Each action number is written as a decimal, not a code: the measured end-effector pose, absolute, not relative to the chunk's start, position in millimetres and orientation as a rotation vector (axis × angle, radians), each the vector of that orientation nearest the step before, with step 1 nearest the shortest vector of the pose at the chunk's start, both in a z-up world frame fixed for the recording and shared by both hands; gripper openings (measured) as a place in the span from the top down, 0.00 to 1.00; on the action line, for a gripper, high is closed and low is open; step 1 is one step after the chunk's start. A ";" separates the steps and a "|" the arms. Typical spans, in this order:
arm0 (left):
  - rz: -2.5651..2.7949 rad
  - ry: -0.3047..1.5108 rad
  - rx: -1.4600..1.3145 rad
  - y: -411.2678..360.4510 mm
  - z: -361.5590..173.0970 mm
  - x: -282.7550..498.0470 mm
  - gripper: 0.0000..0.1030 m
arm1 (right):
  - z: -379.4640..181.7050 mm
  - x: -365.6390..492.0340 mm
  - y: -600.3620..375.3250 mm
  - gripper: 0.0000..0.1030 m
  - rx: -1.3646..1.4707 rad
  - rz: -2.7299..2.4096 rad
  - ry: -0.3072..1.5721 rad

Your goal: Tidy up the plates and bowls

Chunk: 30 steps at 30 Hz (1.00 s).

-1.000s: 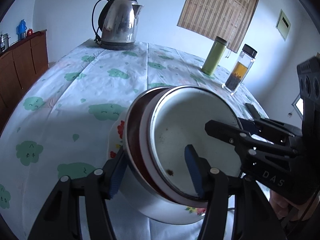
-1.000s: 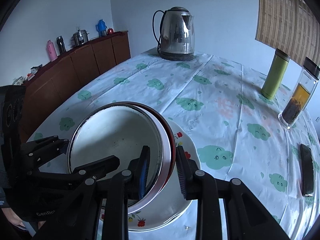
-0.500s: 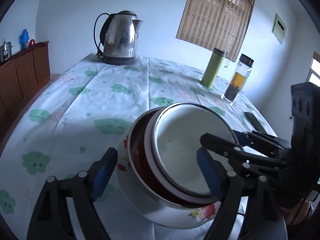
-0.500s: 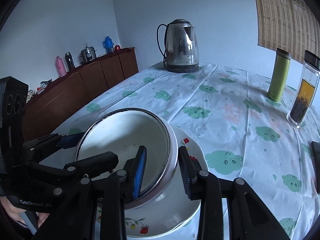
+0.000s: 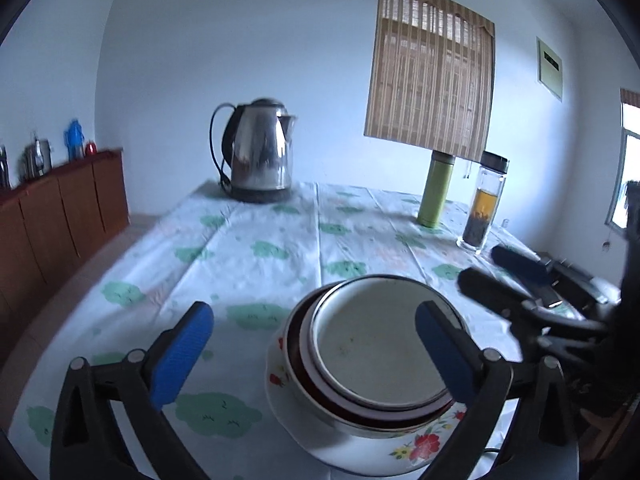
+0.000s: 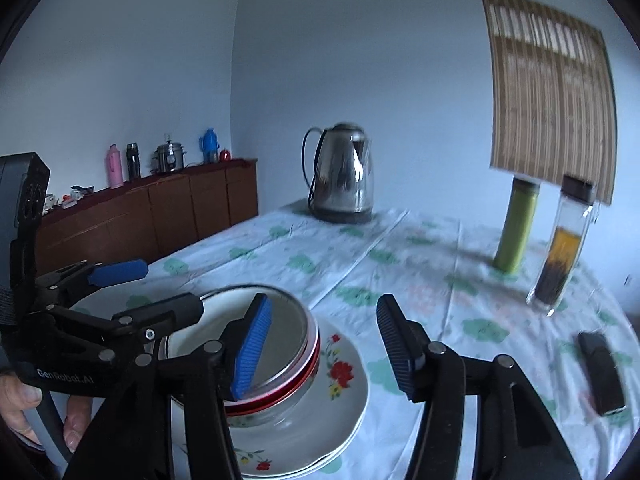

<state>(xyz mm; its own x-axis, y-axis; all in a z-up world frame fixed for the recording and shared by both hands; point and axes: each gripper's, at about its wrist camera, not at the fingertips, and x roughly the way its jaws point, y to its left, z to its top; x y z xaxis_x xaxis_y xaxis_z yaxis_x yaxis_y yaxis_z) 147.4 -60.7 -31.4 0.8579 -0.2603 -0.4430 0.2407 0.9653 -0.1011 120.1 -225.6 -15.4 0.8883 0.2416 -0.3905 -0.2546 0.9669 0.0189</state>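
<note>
A nested stack of bowls, white enamel on top with a red-rimmed one under it, rests on floral white plates on the table. It also shows in the right wrist view, on the plates. My left gripper is open, its blue pads spread wide on either side of the stack, holding nothing. My right gripper is open and empty, raised just right of the bowls. Each gripper appears in the other's view, the right and the left.
A steel kettle stands at the far side of the cloud-print tablecloth. A green flask and a tea bottle stand at far right. A black phone lies at right. A wooden sideboard runs along the left wall.
Both grippers let go of the bowls, opened wide and pulled back and up. The bowl stack went from tilted to lying flat on the plates.
</note>
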 end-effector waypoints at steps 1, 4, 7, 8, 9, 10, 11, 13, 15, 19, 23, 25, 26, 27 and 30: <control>-0.260 0.466 -0.034 -61.8 -31.5 146.9 0.00 | -12.5 116.0 -225.3 0.40 -0.043 0.248 0.374; -0.258 0.462 -0.029 -62.1 -31.1 147.0 0.00 | -6.7 107.0 -228.2 0.38 -0.050 0.216 0.312; -0.253 0.467 -0.033 -61.2 -32.0 148.7 0.00 | -3.1 103.6 -231.5 0.35 -0.033 0.210 0.286; -0.252 0.467 -0.034 -61.0 -32.2 148.6 0.00 | -2.6 102.7 -232.2 0.35 -0.034 0.206 0.283; -0.253 0.467 -0.037 -60.5 -32.6 148.5 0.00 | -2.7 102.9 -232.6 0.35 -0.034 0.201 0.281; -0.252 0.466 -0.039 -60.3 -32.9 148.0 0.00 | -2.6 103.1 -233.5 0.35 -0.030 0.198 0.279; -0.250 0.464 -0.039 -60.3 -32.8 147.9 0.00 | -2.6 103.8 -234.3 0.35 -0.027 0.200 0.281; -0.243 0.463 -0.037 -60.3 -33.2 147.4 0.00 | -3.6 104.9 -235.7 0.35 -0.023 0.197 0.285; -0.247 0.463 -0.043 -60.0 -33.0 147.4 0.00 | -4.6 104.0 -236.5 0.35 -0.022 0.194 0.286; -0.242 0.463 -0.036 -61.2 -33.7 146.9 0.00 | -5.3 102.4 -239.4 0.35 -0.016 0.183 0.282; -0.242 0.460 -0.034 -61.5 -33.4 146.9 0.00 | -6.3 103.3 -243.0 0.35 -0.007 0.170 0.286; -0.242 0.461 -0.035 -60.9 -33.4 147.0 0.00 | -7.4 104.2 -244.8 0.35 -0.004 0.164 0.289; -0.240 0.461 -0.034 -60.9 -33.4 147.0 0.00 | -7.9 104.3 -245.5 0.35 -0.003 0.159 0.289; -0.236 0.461 -0.032 -60.9 -33.3 147.1 0.00 | -8.2 104.5 -246.2 0.35 -0.001 0.155 0.288; -0.237 0.467 -0.036 -60.1 -33.8 148.5 0.00 | -8.6 103.8 -248.8 0.35 0.008 0.147 0.280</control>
<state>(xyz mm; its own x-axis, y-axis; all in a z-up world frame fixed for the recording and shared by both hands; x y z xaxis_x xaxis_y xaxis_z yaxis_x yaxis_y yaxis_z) 148.5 -60.1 -33.8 0.8659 -0.2347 -0.4418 0.2181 0.9719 -0.0887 103.8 -248.8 -8.6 0.9503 0.1455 -0.2752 -0.1432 0.9893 0.0283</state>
